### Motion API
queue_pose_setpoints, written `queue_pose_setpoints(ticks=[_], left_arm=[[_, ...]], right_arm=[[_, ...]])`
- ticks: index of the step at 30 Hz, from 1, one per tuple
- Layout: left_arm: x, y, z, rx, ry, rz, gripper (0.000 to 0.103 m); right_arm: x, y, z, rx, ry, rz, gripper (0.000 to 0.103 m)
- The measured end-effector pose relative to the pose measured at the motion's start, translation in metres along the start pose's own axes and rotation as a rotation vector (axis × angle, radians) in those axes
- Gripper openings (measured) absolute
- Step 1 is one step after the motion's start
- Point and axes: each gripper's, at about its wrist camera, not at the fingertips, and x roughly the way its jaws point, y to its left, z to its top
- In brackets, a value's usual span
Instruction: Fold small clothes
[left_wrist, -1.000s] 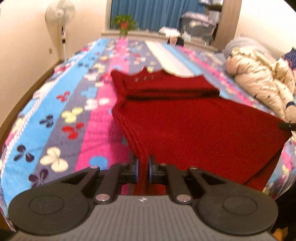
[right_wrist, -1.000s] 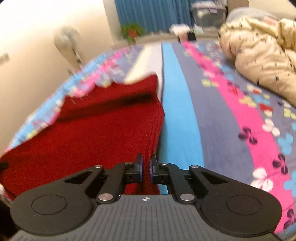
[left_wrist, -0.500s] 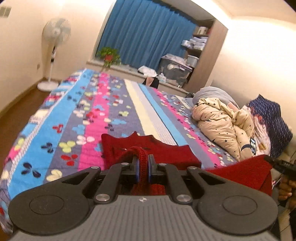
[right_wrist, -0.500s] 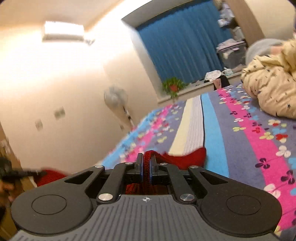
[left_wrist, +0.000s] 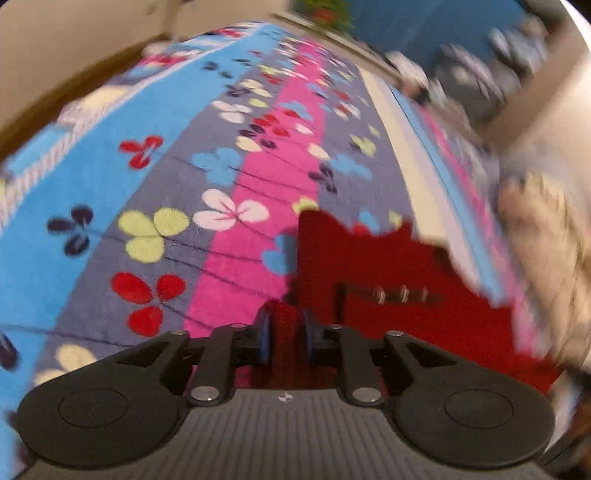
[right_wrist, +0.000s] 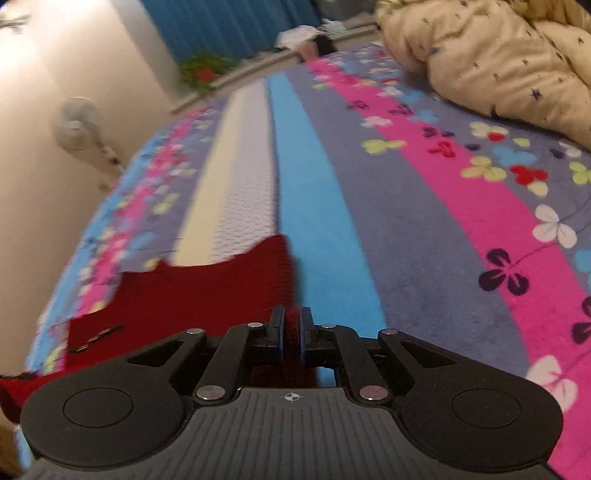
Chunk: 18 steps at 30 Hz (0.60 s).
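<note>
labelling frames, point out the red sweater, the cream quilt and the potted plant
red sweater (left_wrist: 424, 325), left wrist view, its flat knit body
cream quilt (right_wrist: 491, 62), right wrist view, its bunched middle
potted plant (right_wrist: 202, 72), right wrist view, its leaves

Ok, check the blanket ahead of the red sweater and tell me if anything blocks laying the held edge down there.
Nothing visible blocks it. Both the left gripper and the right gripper have the red sweater between their fingers. The striped blanket just ahead lies bare; the cream duvet sits well off to the side.
</note>
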Motion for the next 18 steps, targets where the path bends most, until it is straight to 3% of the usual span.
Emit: queue_pose_setpoints(ticks=[2, 3, 5, 8, 10, 13, 16, 18], left_arm=[[-0.015, 0.009, 0.004, -0.065, -0.1, -0.017, 0.026], [-0.021, 0.014, 0.006, -0.085, -0.138, -0.023, 0.033], [-0.028, 0.022, 0.007, -0.113, -0.158, -0.048, 0.037], [-0.027, 0.029, 0.006, -0.083, -0.106, -0.033, 0.038], [-0.022, 0.03, 0.002, -0.024, -0.052, 0.01, 0.045], [-0.01, 0.027, -0.009, 0.046, 0.042, 0.054, 0.047], [0.004, 0.015, -0.011, 0.134, 0.077, 0.059, 0.052], [0.013, 0.007, -0.009, 0.183, 0.079, 0.037, 0.061]], right_arm=[[0.007, -0.009, -0.004, 0.058, -0.018, -0.096, 0.012], [0.004, -0.016, -0.004, 0.115, -0.027, -0.097, 0.012], [-0.004, -0.03, 0.0, 0.196, -0.079, -0.034, 0.012], [-0.007, -0.026, 0.001, 0.083, -0.081, -0.026, 0.014], [0.002, -0.021, 0.0, 0.009, -0.011, 0.02, 0.034], [0.011, -0.005, -0.011, -0.127, 0.073, 0.061, 0.046], [0.019, 0.01, -0.019, -0.232, 0.113, 0.048, 0.052], [0.023, 0.019, -0.021, -0.245, 0.133, 0.048, 0.053]])
